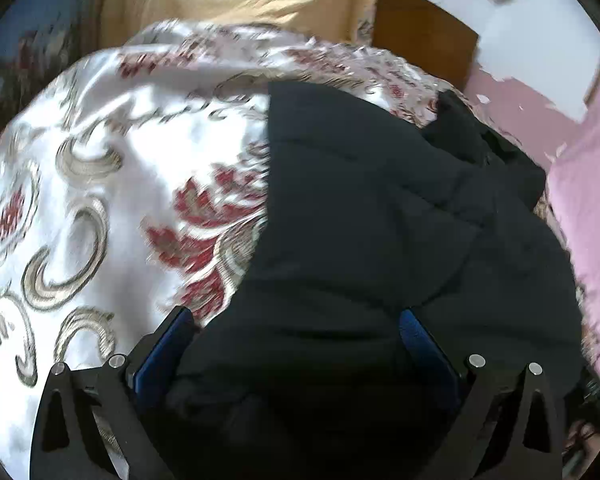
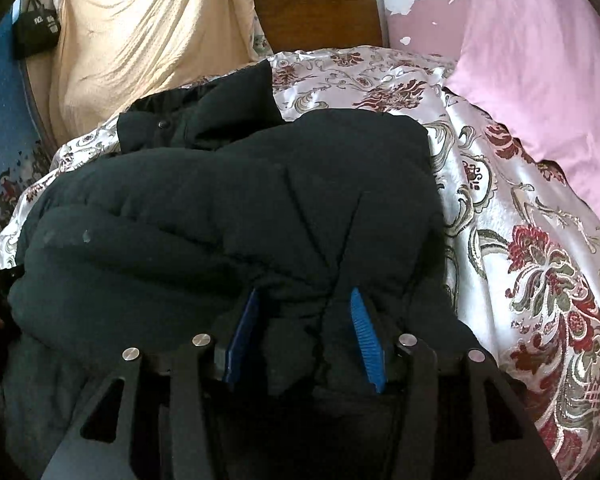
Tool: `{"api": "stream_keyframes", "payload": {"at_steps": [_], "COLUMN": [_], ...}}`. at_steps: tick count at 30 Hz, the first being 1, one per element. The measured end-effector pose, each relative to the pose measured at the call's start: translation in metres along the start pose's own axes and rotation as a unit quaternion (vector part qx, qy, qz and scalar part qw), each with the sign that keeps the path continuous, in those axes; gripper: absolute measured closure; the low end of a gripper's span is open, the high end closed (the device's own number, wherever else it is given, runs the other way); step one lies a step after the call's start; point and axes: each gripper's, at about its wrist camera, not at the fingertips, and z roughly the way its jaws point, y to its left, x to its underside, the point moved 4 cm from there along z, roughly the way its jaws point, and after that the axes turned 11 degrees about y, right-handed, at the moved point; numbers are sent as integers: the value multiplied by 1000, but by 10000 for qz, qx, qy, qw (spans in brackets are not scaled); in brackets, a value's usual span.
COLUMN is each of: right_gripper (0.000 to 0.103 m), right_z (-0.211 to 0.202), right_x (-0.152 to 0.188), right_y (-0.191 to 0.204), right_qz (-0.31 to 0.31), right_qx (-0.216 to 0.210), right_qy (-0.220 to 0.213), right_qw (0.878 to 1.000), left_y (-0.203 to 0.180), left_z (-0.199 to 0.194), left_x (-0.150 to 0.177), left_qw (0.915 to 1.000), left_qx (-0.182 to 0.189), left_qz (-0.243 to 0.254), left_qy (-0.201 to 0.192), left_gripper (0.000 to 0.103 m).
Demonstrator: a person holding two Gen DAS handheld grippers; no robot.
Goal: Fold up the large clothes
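Note:
A large black puffer jacket [image 1: 380, 208] lies on a bed covered by a white satin spread with red and gold flowers [image 1: 100, 168]. In the left wrist view my left gripper [image 1: 296, 320] has its blue-padded jaws wide apart with a bulky fold of the jacket between them. In the right wrist view the jacket [image 2: 220, 208] lies bunched, its collar with a snap at the far left. My right gripper [image 2: 304, 300] has its blue pads closer together, pinching a ridge of the jacket's fabric.
A pink pillow [image 2: 540, 60] lies at the right of the bed. A yellow cloth [image 2: 140, 40] hangs behind, beside a brown wooden headboard [image 2: 320, 16]. A black bag [image 2: 34, 34] hangs at far left. The flowered spread [image 2: 520, 260] lies bare to the right of the jacket.

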Motion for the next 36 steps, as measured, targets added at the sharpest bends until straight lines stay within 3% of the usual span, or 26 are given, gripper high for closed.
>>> {"api": "stream_keyframes", "payload": {"at_steps": [4,7,9,12,15,18,22,24,25,26,27,28,30,31,36], "right_gripper": [40,37,30,22,22,22,22,23,24,26,30,42,65,80,89], "right_z": [1,-18,-33,-38,-23,5,42,56,59,67,74,80,93,95,60], "right_x": [-3,-11,-31,-70,-116,-160,-208,-225,-230,-236,-238,-240,-243,-241,-227], "right_y": [-6,-11,-16,-21,-20,-12,8,19,23,30,34,36,40,41,49], "right_qz": [112,313,426,559,698,696,917,915,888,820,800,805,844,854,426], "right_qx": [-205,-526,-835,-971,-1030,-811,-1015,-916,-860,-739,-666,-659,-696,-717,-827], "right_qy": [67,198,273,406,577,618,756,683,623,572,584,624,755,764,310], "right_qw": [9997,9979,9952,9929,9906,9923,9877,9892,9904,9922,9928,9926,9911,9908,9952], "left_y": [11,3,-13,-44,-82,-123,-160,-173,-177,-177,-176,-174,-171,-171,-166], "left_z": [-19,-45,-59,-67,-55,-29,9,27,34,40,49,53,58,54,13], "left_x": [-6,-21,-40,-69,-111,-157,-188,-194,-196,-198,-200,-202,-202,-201,-182], "left_qw": [9986,9995,9999,9994,9988,9983,9977,9968,9964,9964,9969,9974,9982,9979,9942], "left_qx": [-184,-182,-146,62,267,308,91,-119,-197,-261,-300,-276,87,205,334], "left_qz": [-352,-198,-31,195,314,400,637,775,803,789,723,659,570,612,932], "left_qy": [350,137,-70,-280,-277,-307,-232,-178,-167,-155,-80,14,154,56,-419], "left_gripper": [0,0,0,0,0,0,0,3,7,21,42,52,92,93,98]}}
